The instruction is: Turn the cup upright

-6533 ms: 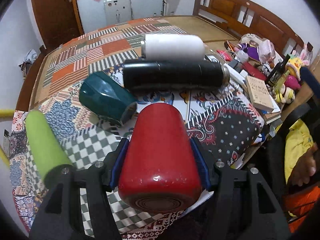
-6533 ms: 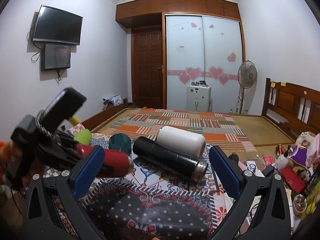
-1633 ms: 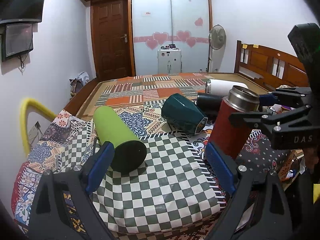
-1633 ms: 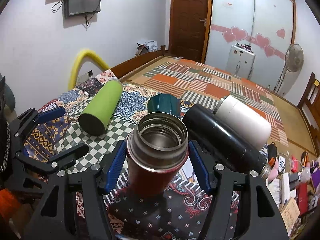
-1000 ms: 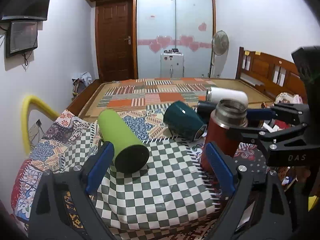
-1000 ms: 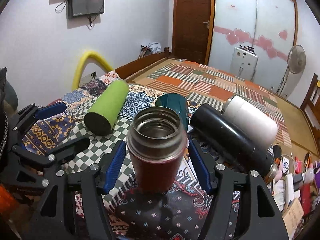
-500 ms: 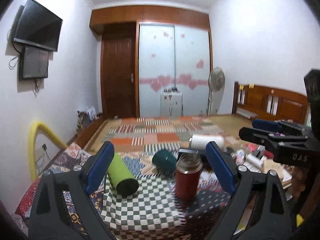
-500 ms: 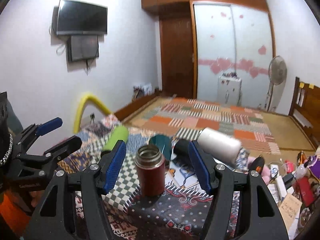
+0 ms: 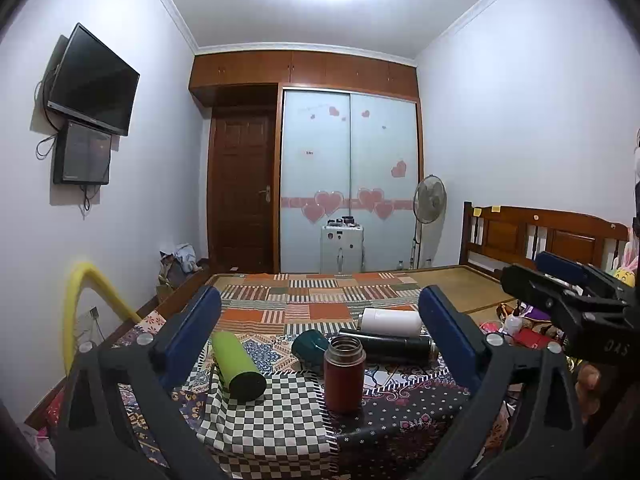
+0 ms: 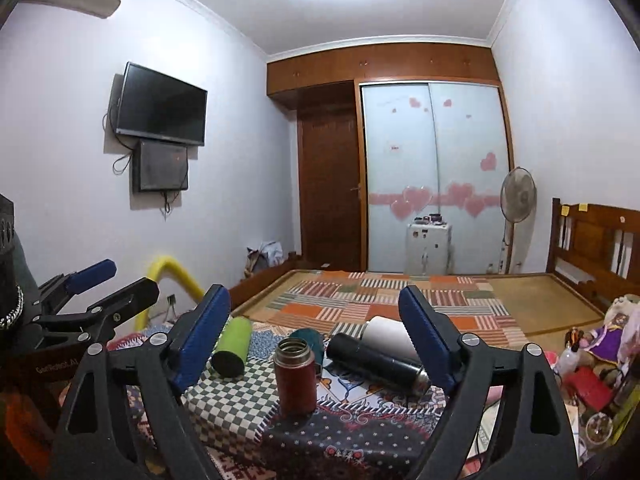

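Near the front edge of the cloth-covered table [image 9: 280,432] stands the red cup [image 9: 344,374], upright, steel mouth open to the top, nothing touching it. It sits about mid-width, where the checkered cloth meets the dark flowered cloth.

Left gripper [image 9: 320,340]: jaws spread wide, blue pads [image 9: 192,336] well apart, holding nothing, pulled back and raised off the table. Right gripper [image 10: 314,328]: jaws also wide, blue pads [image 10: 424,336] either side of the view, holding nothing, clear of the cup. From the left wrist view the right gripper shows at the right edge; from the right wrist view the left gripper shows at the left edge.

Other items on the table, all lying on their sides:
- green bottle [image 9: 238,366], toward the left edge, base end facing the front edge
- teal cup [image 9: 310,346], just behind the red cup, slightly left
- black flask [image 9: 386,346], behind and right of the red cup, lying crosswise
- white bottle [image 9: 390,321], just behind the black flask, touching or nearly so, cannot tell which

Behind the table: patchwork bed [image 9: 320,300], wooden headboard [image 9: 540,236], standing fan [image 9: 430,200], wall TV [image 9: 92,80].
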Action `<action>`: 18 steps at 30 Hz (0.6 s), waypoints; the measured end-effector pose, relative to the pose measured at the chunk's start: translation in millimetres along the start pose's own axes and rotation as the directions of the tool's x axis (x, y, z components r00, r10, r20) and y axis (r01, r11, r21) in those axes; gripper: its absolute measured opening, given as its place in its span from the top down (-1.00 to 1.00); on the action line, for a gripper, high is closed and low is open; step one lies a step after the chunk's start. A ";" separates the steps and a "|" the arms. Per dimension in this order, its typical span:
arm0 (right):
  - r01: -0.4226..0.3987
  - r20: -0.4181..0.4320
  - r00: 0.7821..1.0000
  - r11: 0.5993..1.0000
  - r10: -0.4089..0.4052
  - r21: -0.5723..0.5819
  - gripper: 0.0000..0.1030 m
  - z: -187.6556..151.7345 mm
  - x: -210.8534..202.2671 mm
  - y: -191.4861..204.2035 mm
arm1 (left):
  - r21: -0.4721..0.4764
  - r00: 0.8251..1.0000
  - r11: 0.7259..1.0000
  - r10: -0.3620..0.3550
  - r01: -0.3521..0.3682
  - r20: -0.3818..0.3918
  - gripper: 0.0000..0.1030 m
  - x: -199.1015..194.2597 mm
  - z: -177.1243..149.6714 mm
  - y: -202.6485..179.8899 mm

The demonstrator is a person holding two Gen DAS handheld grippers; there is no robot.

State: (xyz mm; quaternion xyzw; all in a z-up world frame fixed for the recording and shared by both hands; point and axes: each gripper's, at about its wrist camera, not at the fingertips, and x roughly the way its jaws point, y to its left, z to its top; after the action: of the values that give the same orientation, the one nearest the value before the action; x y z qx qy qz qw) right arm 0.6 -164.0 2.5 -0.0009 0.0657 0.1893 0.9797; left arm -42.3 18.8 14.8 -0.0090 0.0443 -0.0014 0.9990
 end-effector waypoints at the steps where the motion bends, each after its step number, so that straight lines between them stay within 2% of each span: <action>1: 0.005 0.006 1.000 1.000 -0.005 0.007 -0.85 -1.3 -0.7 -0.2 | 0.000 1.000 1.000 -0.001 0.001 0.001 -0.98 -2.3 -0.4 -0.8; 4: 0.032 0.020 0.999 0.999 -0.032 -0.002 -0.88 -6.8 -4.9 1.2 | 0.004 1.000 1.000 0.005 -0.005 -0.003 -0.99 -4.7 -1.4 -2.5; 5: 0.038 0.022 0.999 0.999 -0.038 -0.007 -1.00 -8.2 -8.5 0.9 | 0.006 1.000 1.000 0.009 -0.009 -0.003 -0.99 -5.1 -2.0 -2.9; 18: 0.058 0.034 0.998 0.998 -0.058 -0.004 -1.00 -14.4 -19.4 0.5 | 0.002 1.000 1.000 0.007 -0.007 -0.003 -1.00 -7.0 -4.8 -3.9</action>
State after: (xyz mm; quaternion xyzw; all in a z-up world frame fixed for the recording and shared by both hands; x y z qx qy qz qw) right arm -19.3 -171.1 -9.3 -0.0018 0.0488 0.1608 0.9858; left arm -49.7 14.8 10.8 -0.0079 0.0458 0.0019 0.9989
